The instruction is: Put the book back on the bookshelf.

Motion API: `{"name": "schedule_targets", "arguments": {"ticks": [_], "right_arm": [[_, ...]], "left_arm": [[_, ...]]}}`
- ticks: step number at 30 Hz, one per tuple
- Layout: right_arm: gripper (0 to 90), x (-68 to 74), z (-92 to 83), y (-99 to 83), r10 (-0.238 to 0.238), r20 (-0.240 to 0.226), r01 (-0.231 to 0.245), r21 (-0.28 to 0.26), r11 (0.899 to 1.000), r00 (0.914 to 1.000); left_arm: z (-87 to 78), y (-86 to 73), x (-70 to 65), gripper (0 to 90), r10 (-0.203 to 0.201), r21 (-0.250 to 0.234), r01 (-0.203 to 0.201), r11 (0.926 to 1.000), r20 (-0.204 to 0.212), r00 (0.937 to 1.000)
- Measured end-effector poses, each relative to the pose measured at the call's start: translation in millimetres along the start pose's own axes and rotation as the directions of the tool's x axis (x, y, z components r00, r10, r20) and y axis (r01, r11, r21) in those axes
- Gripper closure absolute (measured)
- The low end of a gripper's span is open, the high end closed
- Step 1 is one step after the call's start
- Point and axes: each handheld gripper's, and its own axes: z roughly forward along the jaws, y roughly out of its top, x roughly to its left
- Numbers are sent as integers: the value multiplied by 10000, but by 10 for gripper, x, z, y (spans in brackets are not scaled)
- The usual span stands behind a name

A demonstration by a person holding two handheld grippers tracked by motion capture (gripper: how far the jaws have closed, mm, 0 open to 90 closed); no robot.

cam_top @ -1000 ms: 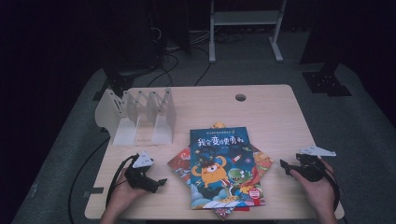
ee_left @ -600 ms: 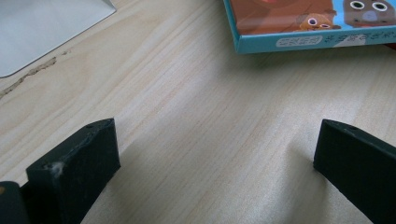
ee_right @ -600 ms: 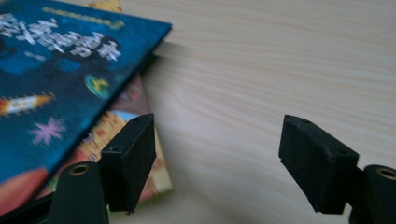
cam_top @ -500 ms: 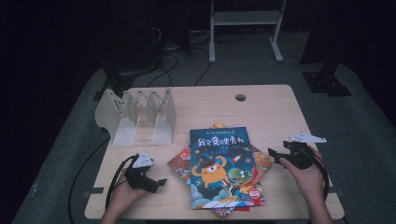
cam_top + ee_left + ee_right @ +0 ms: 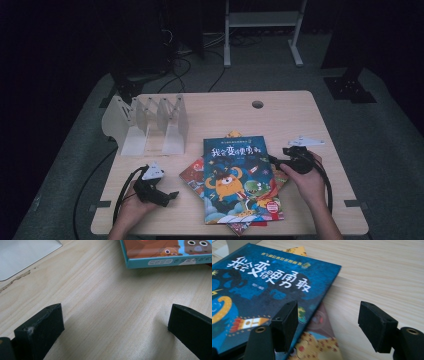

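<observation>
While my left gripper [image 5: 171,195] rests wide open and empty on the pale wooden table [image 5: 280,115], my right gripper [image 5: 328,326] straddles the right edge of the dark-blue hardcover picture book [image 5: 265,287]. Its jaws have just been closing but remain apart, clamping nothing. Book: topmost on a fanned stack, cover up, its edge overhanging for pickup. White slotted book rack [image 5: 150,122]: well apart, empty.

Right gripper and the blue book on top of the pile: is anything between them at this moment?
Nothing visible is. The right gripper sits at the right edge of the blue book, jaws apart and having just closed a little, with no pad pressing on it. In the right gripper view one jaw already hangs over its cover.
</observation>
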Motion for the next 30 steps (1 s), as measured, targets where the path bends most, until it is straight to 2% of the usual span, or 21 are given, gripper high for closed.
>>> {"name": "schedule_targets", "arguments": {"ticks": [6,11,12,17,22,24,30], "right_arm": [[319,107,113,92,-249,-229,255,282,9993,9994],[329,148,221,127,-220,-425,239,443,9987,9989],[332,163,264,122,-166,-541,200,624,9979,9984],[329,206,330,128,-65,-810,115,603,9981,9967],[329,213,350,144,-59,-757,107,627,9980,9971],[330,219,371,148,-49,-905,101,576,9983,9959],[334,298,460,220,-360,-1335,462,740,9962,9904]], "left_arm": [[0,0,0,0,-2,-1,2,10000,0,10000],[0,0,0,0,-1,-1,1,10000,-2,10000],[0,0,0,0,-2,-1,2,10000,-1,10000],[0,0,0,0,0,1,0,10000,-1,10000],[0,0,0,0,-1,3,1,10000,1,10000],[0,0,0,0,-3,0,3,10000,0,10000],[0,0,0,0,4,0,-4,10000,0,10000]]}}
